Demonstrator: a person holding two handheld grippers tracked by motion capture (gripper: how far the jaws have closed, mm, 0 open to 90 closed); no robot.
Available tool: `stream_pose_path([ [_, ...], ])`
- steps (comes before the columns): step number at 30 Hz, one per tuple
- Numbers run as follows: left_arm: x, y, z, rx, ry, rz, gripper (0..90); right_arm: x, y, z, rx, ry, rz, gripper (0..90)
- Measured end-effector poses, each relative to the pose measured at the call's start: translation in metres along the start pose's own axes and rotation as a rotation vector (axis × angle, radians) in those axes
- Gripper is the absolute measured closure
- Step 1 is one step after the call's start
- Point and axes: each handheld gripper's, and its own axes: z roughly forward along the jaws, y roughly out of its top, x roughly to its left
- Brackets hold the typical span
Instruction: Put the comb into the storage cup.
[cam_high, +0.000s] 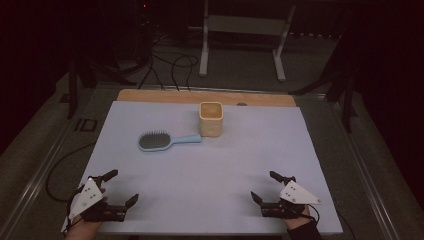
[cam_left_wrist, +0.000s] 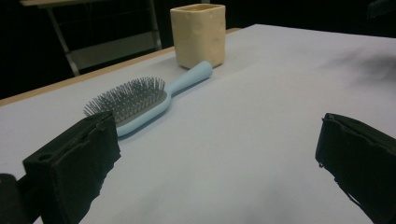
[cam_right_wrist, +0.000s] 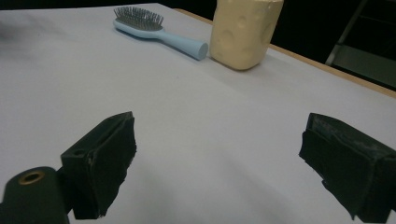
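Pale blue hairbrush (cam_high: 165, 140) lying bristles-up on the lavender-grey sheet (cam_high: 210, 170) covering the counter (cam_high: 150, 96), a little past centre toward 11 o'clock in the high view, handle pointing toward 3 o'clock. Handle tip just beside, perhaps touching, the base of a cream-yellow cup (cam_high: 211, 118) dimpled like cheese, standing upright at 12 o'clock; contact too close to call. Well apart from both, down at the near edge: left tool (cam_high: 118, 187) at 7 o'clock, held in a hand (cam_high: 82, 227), grey three-cornered plate on top, jaws spread wide with nothing between them. Right tool (cam_high: 266, 186) at 5 o'clock, gripped by the other hand (cam_high: 300, 220) in a dark sleeve, likewise spread wide and empty. Both tools hovering low over bare sheet, pointing toward the middle of the counter. From the left gripper view: hairbrush (cam_left_wrist: 140, 102) at 11 o'clock beyond the near jaw, dark bristles upright, handle running up toward the cup (cam_left_wrist: 198, 35) at 12 o'clock; bare sheet between the two black jaws. From the right gripper view: hairbrush (cam_right_wrist: 154, 30) at 11 o'clock, handle end resting close against the cup (cam_right_wrist: 245, 32) at 1 o'clock, again only sheet between the widely parted jaws. Wooden strip of the counter showing along the far edge behind the cup; dark floor and cables beyond.
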Motion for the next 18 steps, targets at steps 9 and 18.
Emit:
stream_pose_path([
  [9, 0.003, 0.022, -0.001, -0.010, 0.000, -0.005, 0.0, 0.000, 0.001, -0.001, -0.008, -0.011, 0.002, 9.8],
  [18, 0.007, 0.043, 0.002, -0.004, -0.010, 0.015, 0.0, 0.000, 0.002, -0.002, -0.015, -0.018, -0.005, 9.8],
])
